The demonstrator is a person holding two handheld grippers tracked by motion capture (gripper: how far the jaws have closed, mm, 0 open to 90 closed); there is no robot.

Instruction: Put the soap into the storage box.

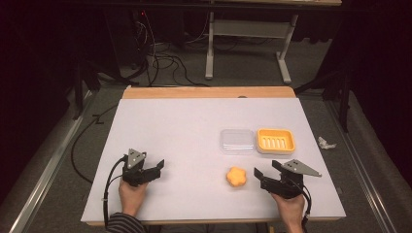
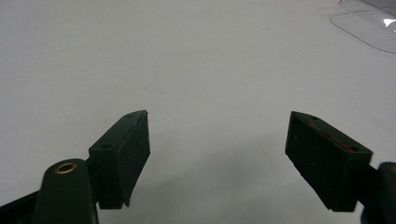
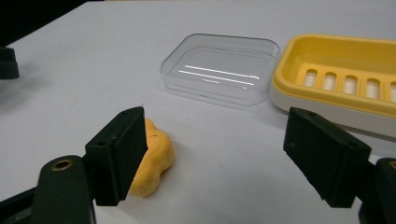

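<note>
An orange flower-shaped soap (image 1: pixel 236 176) lies on the white table, near the front right. My right gripper (image 1: pixel 265 170) sits just right of it with its jaws pointing left and standing open. In the right gripper view the soap (image 3: pixel 152 163) lies by the left jaw, which partly hides it, and nothing presses on it; the gripper (image 3: pixel 215 114) holds nothing. Behind the soap are a clear plastic lid (image 1: pixel 237 141) (image 3: pixel 219 67) and, to its right, a yellow soap dish (image 1: pixel 275 140) (image 3: pixel 341 79). My left gripper (image 1: pixel 160 166) (image 2: pixel 217 121) rests open and empty at the front left.
The white table top (image 1: pixel 184 121) has a wooden strip along its far edge. A crumpled white paper (image 1: pixel 325 142) lies on the floor to the right. Cables and a metal table frame (image 1: pixel 210 48) stand on the floor beyond the table.
</note>
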